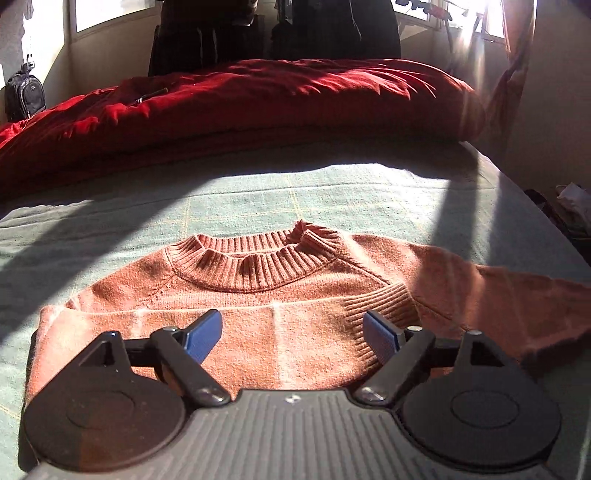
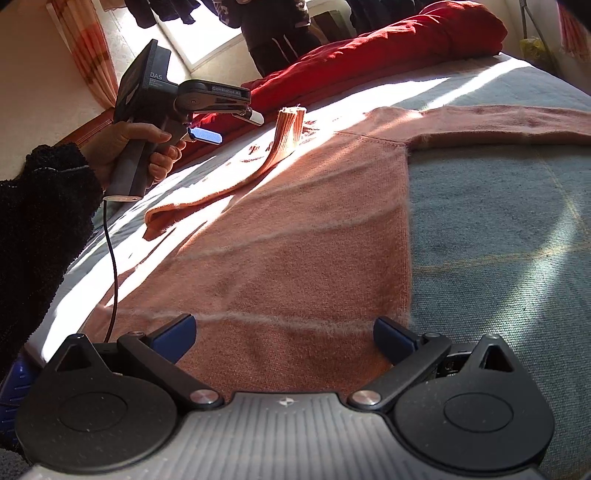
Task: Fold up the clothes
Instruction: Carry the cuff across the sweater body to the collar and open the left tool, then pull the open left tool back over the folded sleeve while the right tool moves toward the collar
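Note:
A salmon knit sweater lies flat on a pale green blanket with its ribbed collar pointing away. One sleeve is folded across the chest, ending in a ribbed cuff. My left gripper hovers open just above that folded sleeve, nothing between its blue pads. In the right wrist view a hand holds the left gripper open beside the upturned cuff. The other sleeve stretches out to the right. Over the sweater's lower body my right gripper stands open and holds nothing.
A bunched red duvet fills the far end of the bed. A dark backpack stands at the far left wall. Dark clothes hang by the window. The bed's edge drops off at the right.

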`<control>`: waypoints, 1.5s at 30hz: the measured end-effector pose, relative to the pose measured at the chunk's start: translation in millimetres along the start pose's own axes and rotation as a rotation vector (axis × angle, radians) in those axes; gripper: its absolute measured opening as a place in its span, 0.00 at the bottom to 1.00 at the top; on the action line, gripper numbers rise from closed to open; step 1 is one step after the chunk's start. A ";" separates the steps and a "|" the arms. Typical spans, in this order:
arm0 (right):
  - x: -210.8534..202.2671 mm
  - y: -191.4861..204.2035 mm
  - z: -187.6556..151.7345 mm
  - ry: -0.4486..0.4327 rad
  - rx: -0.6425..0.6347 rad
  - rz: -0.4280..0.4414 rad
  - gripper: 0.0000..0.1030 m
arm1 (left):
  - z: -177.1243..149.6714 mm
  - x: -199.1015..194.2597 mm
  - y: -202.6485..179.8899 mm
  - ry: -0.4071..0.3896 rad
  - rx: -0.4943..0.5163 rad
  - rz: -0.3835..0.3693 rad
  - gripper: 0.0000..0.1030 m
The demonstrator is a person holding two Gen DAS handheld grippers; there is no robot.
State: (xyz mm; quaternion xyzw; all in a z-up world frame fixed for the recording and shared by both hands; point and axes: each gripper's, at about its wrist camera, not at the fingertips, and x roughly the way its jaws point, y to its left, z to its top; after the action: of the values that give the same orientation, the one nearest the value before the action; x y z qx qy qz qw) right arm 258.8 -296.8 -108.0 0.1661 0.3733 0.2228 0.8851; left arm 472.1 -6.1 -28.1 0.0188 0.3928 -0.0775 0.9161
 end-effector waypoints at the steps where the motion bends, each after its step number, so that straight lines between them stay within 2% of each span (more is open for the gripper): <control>1: -0.1 2.4 0.3 0.001 -0.003 -0.004 1.00 | -3.0 -2.2 4.3 0.003 0.003 -0.004 0.81; 4: -1.2 11.3 0.7 0.004 -0.020 -0.013 1.00 | -14.5 -10.0 21.2 0.002 0.005 0.009 0.81; 13: 5.3 42.3 6.0 0.029 -0.063 -0.032 1.00 | -53.7 -31.5 96.7 0.027 -0.077 0.059 0.78; 16: 10.2 54.1 9.7 0.026 -0.072 -0.038 1.00 | -69.9 -38.8 125.7 0.013 -0.126 0.045 0.69; 18: 13.5 62.0 12.3 0.021 -0.078 -0.043 1.00 | -80.3 -41.9 145.1 0.008 -0.169 0.031 0.55; 21: 18.5 72.5 17.4 0.002 -0.070 -0.051 1.00 | -97.6 -44.0 175.2 0.007 -0.242 0.026 0.54; 24: 25.3 83.0 22.9 -0.015 -0.081 -0.071 1.00 | -110.5 -44.5 193.9 0.000 -0.267 0.013 0.54; 29: 38.3 98.3 39.5 -0.061 -0.133 -0.097 1.00 | -122.6 -51.5 202.3 -0.047 -0.239 0.010 0.54; 32: 44.4 107.0 56.1 -0.091 -0.177 -0.120 1.00 | -130.7 -59.9 199.7 -0.076 -0.213 -0.034 0.54; 39: 65.7 119.4 100.3 -0.088 -0.243 -0.107 1.00 | -138.7 -72.4 187.5 -0.139 -0.122 -0.135 0.54; 41: 72.9 121.7 108.3 -0.082 -0.245 -0.098 1.00 | -135.4 -67.5 191.6 -0.153 -0.147 -0.189 0.54; 45: 84.8 128.3 111.5 -0.073 -0.264 -0.081 1.00 | -130.2 -49.0 206.0 -0.185 -0.243 -0.215 0.54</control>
State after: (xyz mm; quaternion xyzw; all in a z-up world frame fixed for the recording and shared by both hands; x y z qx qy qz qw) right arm 358.8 -158.5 -24.4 0.0410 0.3148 0.2281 0.9204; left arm 377.8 215.9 -88.0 -0.1412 0.3131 -0.1281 0.9304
